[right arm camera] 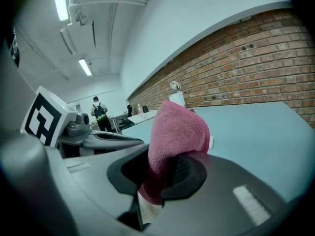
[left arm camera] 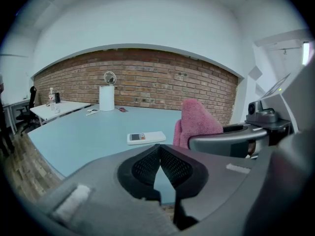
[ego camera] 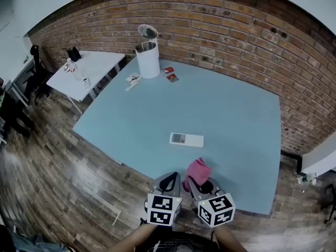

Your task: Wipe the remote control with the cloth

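Closest to me, at the near edge of the pale blue worktop (ego camera: 239, 114), the person holds two claws side by side, both pointing out across the surface. On the left claw (left arm camera: 158, 150) the jaws are pressed together with nothing between them. On the right claw (right arm camera: 165, 168) they are clamped on a pink cloth (right arm camera: 174, 129), which stands up out of the jaws in a bunched fold. Just beyond the two claws lies the white remote control (ego camera: 186, 139), flat on the worktop with its long side running across and its small display towards the left end. It sits apart from the cloth, and neither claw touches it. Far across the worktop, near the brick wall (ego camera: 226, 33), stands a white cylindrical container (ego camera: 148, 59) with its round lid tipped up, and two small red packets (ego camera: 170, 74) lie just beside it. Off to the left, on the wooden floor (ego camera: 47, 161), is a separate white table (ego camera: 94, 67) with a few small items on it. Away in the background of the right gripper view, a person (right arm camera: 99, 113) wearing a backpack stands facing away.
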### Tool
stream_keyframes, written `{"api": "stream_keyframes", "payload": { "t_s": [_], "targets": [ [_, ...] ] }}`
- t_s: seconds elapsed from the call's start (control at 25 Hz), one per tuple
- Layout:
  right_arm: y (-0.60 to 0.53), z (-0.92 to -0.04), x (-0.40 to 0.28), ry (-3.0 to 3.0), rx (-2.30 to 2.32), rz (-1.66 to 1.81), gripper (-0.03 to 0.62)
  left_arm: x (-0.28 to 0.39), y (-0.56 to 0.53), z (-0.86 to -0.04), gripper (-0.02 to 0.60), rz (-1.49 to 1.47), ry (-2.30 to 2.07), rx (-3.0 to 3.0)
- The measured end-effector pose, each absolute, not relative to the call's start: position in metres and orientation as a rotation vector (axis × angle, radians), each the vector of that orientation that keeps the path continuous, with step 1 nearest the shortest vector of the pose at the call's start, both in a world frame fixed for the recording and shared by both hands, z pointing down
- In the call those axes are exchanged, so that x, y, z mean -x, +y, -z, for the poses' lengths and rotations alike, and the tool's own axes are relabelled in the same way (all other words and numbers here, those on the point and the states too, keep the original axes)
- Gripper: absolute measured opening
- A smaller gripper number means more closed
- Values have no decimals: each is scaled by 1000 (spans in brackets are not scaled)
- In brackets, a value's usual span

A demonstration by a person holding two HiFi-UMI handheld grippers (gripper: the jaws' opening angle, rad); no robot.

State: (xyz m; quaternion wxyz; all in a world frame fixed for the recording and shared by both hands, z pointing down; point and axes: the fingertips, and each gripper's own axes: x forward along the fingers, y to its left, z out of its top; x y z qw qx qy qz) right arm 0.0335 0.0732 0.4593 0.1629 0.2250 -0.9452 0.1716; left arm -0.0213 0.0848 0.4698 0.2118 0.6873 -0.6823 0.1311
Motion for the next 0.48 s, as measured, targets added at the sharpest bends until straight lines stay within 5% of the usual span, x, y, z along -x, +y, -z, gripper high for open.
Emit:
{"api": "stream_keyframes", "payload": {
  "t_s": [0.48],
  "targets": [
    [0, -457, 25, -2594, -762, -482, 66, 92, 0, -486, 4, -530, -1690, -2141]
  ]
}}
